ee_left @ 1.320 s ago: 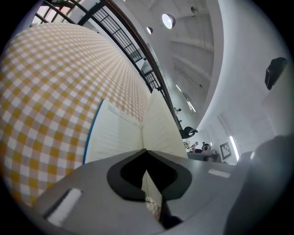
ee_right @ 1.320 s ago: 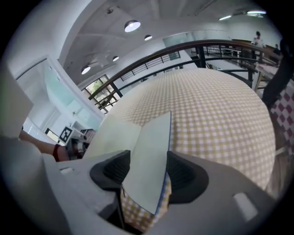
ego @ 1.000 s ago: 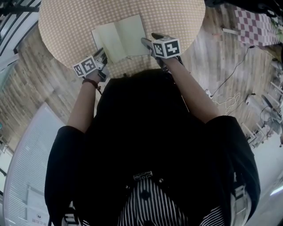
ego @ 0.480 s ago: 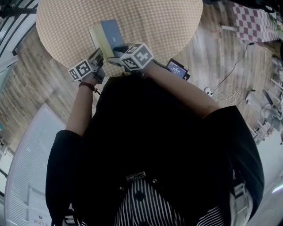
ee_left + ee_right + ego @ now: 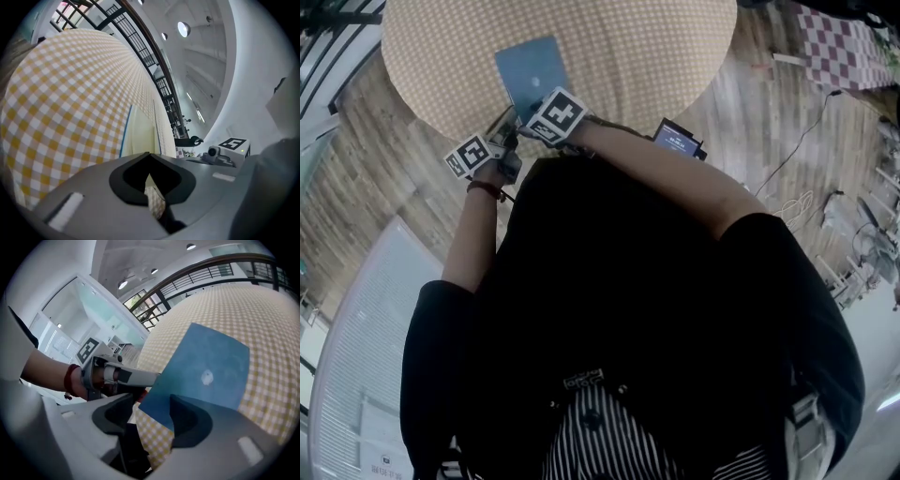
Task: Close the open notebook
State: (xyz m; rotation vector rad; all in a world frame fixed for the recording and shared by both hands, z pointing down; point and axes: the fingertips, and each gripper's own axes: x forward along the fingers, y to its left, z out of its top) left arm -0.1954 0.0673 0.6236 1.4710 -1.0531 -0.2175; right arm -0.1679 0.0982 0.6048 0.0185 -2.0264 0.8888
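Notebook: thin blue-covered paper notebook, lying shut by the near edge of the round yellow-checked table.
Left hand-held gripper: pressed together at its near corner.
Right hand-held gripper: spread, empty.
Handling: probably light and floppy; press near its free edge.

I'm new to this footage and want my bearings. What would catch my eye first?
A blue notebook lies closed on the round yellow-checked table, near its lower edge in the head view. The left tool is shut on the notebook's near edge, while the right tool stands open at its corner. A person in black fills the head view's lower part.
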